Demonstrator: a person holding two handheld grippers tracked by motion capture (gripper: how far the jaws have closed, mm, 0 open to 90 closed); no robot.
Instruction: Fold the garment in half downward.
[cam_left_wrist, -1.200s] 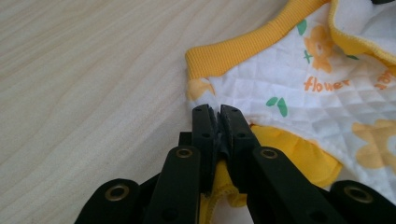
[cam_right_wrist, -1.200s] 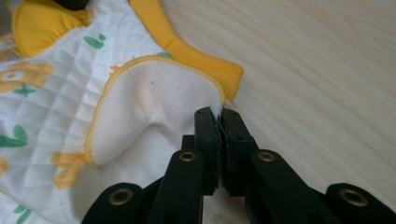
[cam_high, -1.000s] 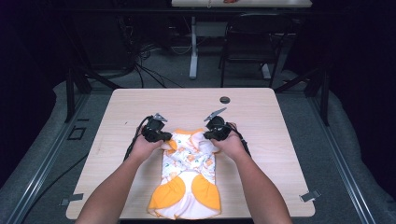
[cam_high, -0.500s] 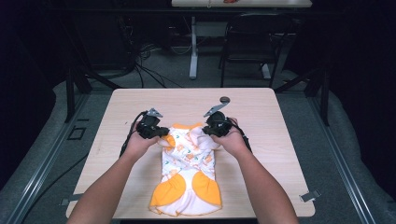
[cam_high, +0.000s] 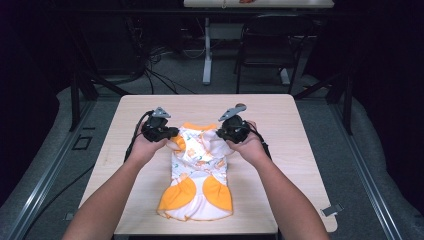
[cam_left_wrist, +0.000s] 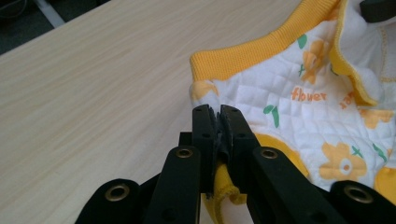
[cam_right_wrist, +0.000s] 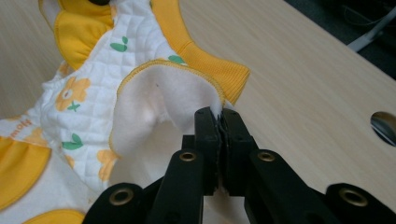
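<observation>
Clearly both grippers are pinching the garment (cam_high: 199, 170): the left gripper (cam_left_wrist: 218, 122) is clamping its yellow-edged side, the right gripper (cam_right_wrist: 219, 122) its white lining. It is lying mid-frame on the table (cam_high: 295, 125), long axis running toward the bottom edge, equally near both hands.

Garment (cam_left_wrist: 327, 100), quilted white and yellow: printed orange word "flower"; further orange lettering nearby, partly cut off, unreadable.

The garment (cam_high: 198, 170) is soft quilted cloth, white with a flower print, edged in ribbed orange knit; its inner face looks fleecy. Under it, the table (cam_high: 290, 120) shows pale matt wood grain. The left gripper (cam_left_wrist: 218, 122) and right gripper (cam_right_wrist: 219, 122) have matt black jaws with brass-coloured rivets.
</observation>
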